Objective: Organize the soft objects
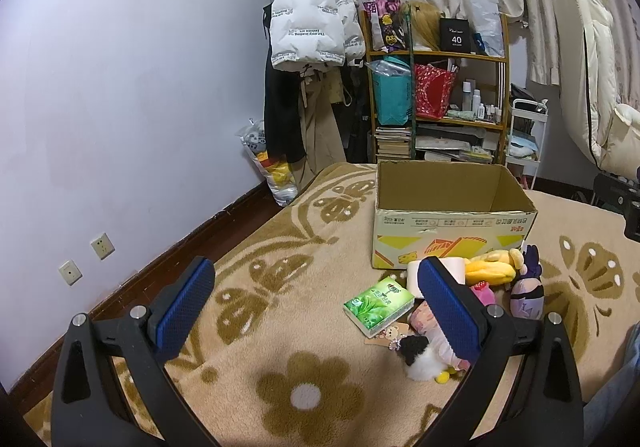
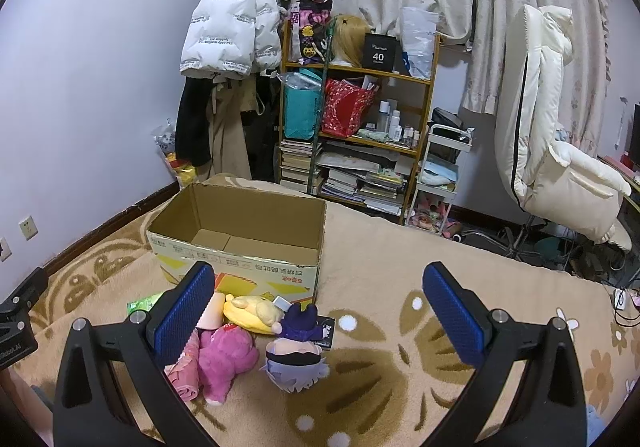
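An open, empty cardboard box stands on the patterned blanket. In front of it lie soft toys: a yellow plush, a purple-haired doll, a pink plush, a black-and-white fluffy toy, a pink cloth, a green tissue pack and a white roll. My left gripper is open and empty, hovering left of the pile. My right gripper is open and empty above the purple doll.
A wooden shelf with bags, books and bottles stands behind the bed. A white puffer jacket hangs at the wall. A cream chair is at the right. The left gripper's body shows at the left edge.
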The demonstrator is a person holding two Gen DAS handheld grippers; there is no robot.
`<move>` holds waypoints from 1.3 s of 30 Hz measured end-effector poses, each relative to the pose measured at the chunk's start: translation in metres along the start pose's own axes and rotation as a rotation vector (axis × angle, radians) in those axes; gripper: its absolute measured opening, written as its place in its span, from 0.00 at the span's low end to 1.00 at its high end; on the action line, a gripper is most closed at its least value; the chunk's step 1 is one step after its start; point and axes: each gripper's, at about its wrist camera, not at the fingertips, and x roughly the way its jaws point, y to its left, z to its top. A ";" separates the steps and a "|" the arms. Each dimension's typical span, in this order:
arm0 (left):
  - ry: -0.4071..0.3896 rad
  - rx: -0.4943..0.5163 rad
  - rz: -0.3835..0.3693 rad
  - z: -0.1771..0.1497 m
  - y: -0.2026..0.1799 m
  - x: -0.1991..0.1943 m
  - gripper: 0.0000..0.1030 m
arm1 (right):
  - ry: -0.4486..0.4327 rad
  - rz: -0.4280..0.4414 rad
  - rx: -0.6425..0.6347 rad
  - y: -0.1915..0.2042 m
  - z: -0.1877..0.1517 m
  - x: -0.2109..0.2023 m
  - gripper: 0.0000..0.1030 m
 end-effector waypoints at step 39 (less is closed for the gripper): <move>0.062 -0.017 -0.071 0.001 0.001 0.008 0.98 | 0.041 -0.005 -0.016 0.003 -0.001 0.004 1.00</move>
